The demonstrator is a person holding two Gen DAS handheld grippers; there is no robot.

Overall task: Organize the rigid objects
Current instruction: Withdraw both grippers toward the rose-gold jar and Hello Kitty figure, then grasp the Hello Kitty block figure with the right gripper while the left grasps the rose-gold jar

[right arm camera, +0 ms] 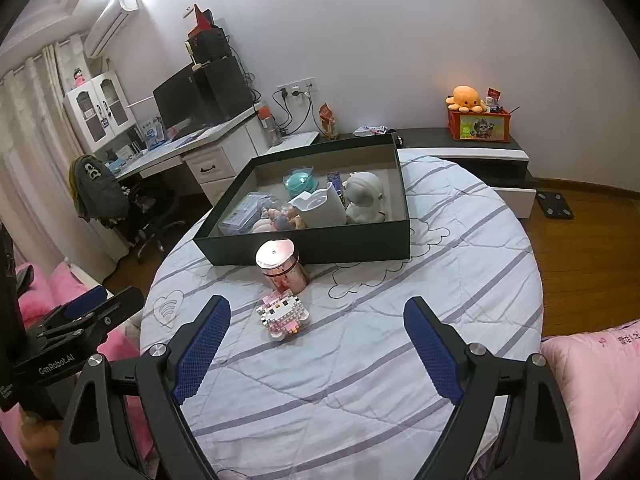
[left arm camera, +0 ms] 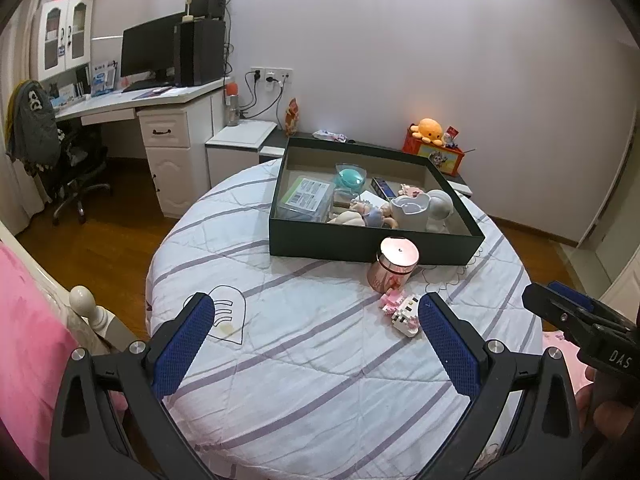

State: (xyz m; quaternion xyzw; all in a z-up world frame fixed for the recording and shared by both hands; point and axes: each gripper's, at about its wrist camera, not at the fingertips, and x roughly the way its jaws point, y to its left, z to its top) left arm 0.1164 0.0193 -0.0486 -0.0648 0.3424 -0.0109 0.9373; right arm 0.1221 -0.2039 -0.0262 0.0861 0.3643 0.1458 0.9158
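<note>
A dark open box (left arm camera: 360, 240) (right arm camera: 312, 242) sits on the round bed and holds a white astronaut figure (right arm camera: 366, 198), a white cup (right arm camera: 322, 208), dolls, a teal ball and a clear case. In front of it stand a pink jar with a rose lid (left arm camera: 394, 266) (right arm camera: 282, 266) and a pink-and-white block-built cat toy (left arm camera: 402, 312) (right arm camera: 282, 314). My left gripper (left arm camera: 316, 328) is open and empty, the toy just left of its right finger. My right gripper (right arm camera: 316, 332) is open and empty, the toy just ahead of its left finger.
The bed has a white quilt with purple stripes (left arm camera: 320, 360). A desk with monitor and office chair (left arm camera: 72, 160) stands at the left. A low cabinet with an orange plush on a red box (right arm camera: 476, 120) is behind the bed. Pink bedding (right arm camera: 592, 380) lies at the sides.
</note>
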